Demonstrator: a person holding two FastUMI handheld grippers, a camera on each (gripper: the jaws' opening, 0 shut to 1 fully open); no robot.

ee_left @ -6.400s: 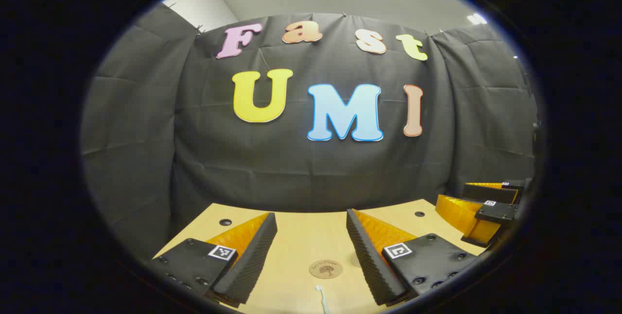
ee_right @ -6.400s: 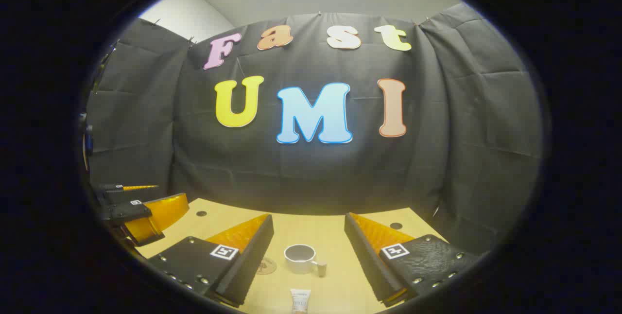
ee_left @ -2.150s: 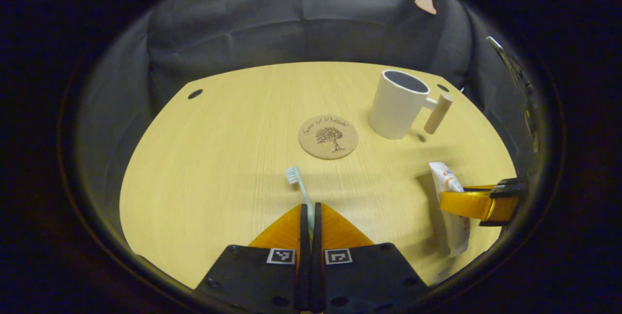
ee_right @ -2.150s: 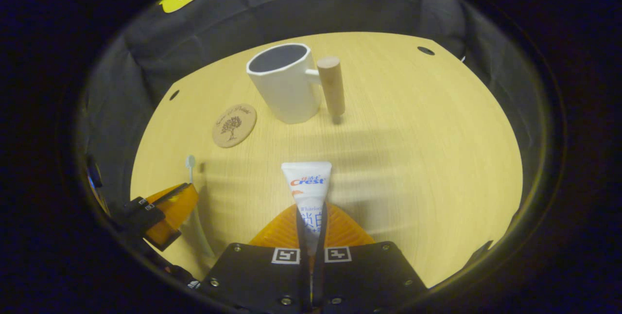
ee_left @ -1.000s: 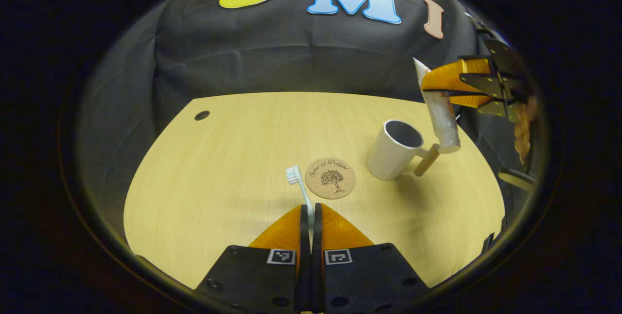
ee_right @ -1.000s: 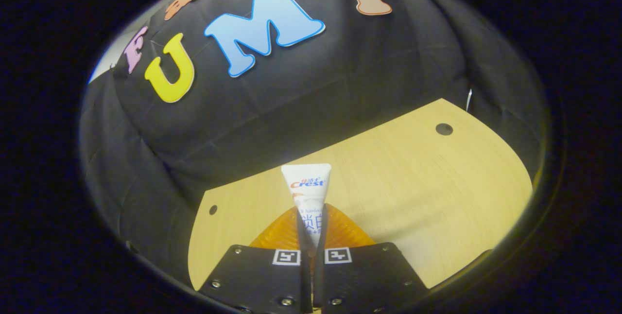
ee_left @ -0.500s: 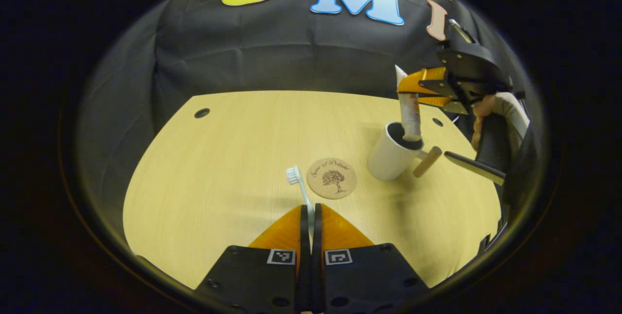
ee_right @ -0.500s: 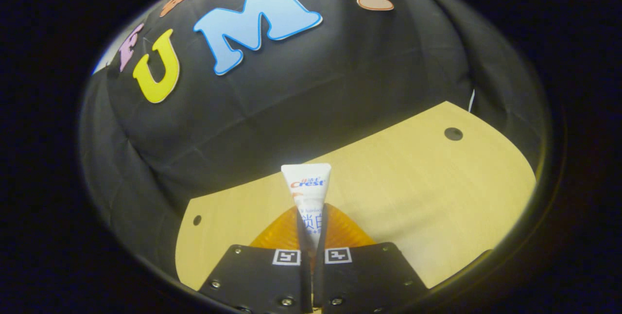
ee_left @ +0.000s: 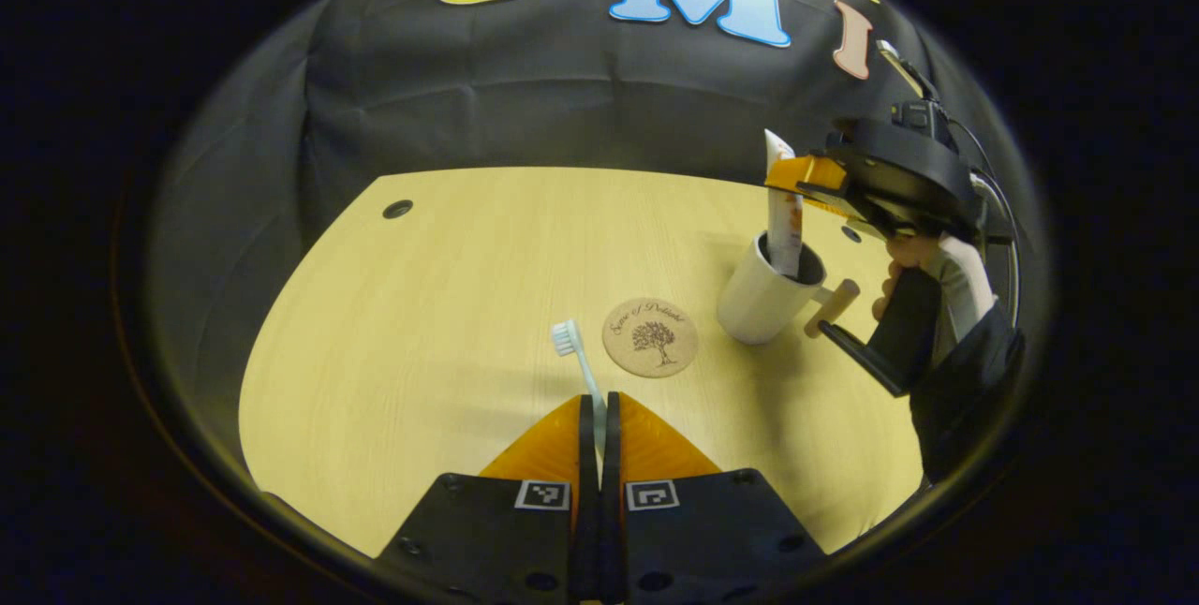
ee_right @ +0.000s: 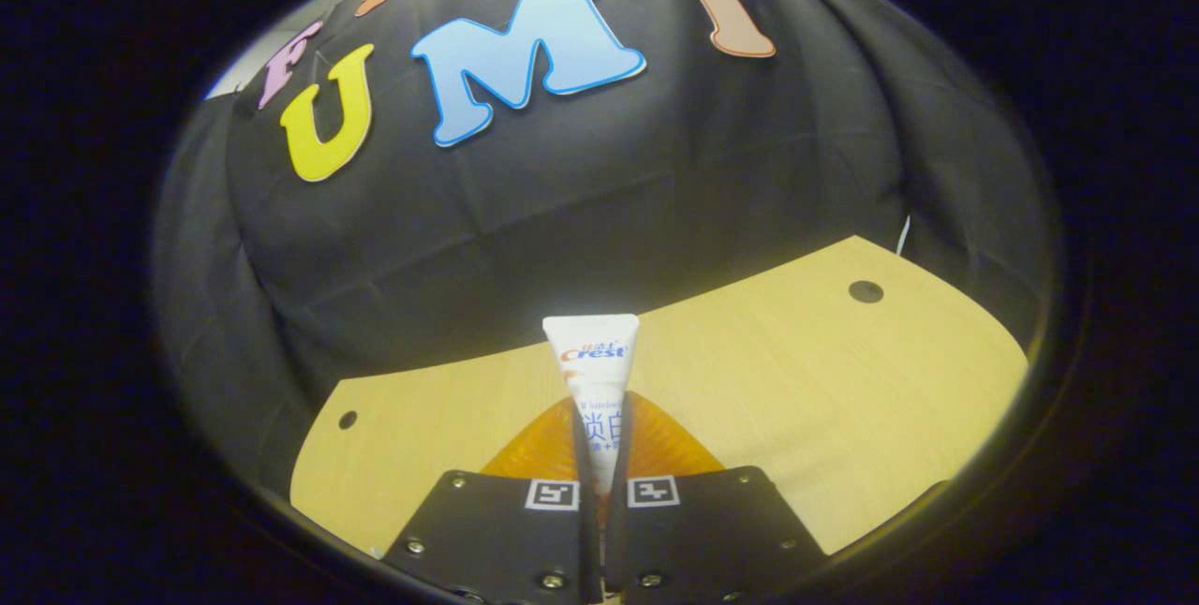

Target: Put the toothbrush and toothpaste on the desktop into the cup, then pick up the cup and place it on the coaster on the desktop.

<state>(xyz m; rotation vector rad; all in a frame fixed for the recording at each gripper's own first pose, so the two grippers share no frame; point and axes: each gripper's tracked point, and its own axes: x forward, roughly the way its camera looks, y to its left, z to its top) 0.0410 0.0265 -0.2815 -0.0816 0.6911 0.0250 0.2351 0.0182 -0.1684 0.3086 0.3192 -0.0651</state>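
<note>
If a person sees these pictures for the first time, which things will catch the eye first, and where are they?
Most striking is the toothpaste tube standing upright with its lower end inside the white cup at the desk's far right, held by the right gripper. Next is the toothbrush, clamped in the left gripper at the bottom centre, its bristled head sticking out forward. The round cork coaster lies bare between toothbrush and cup.
</note>
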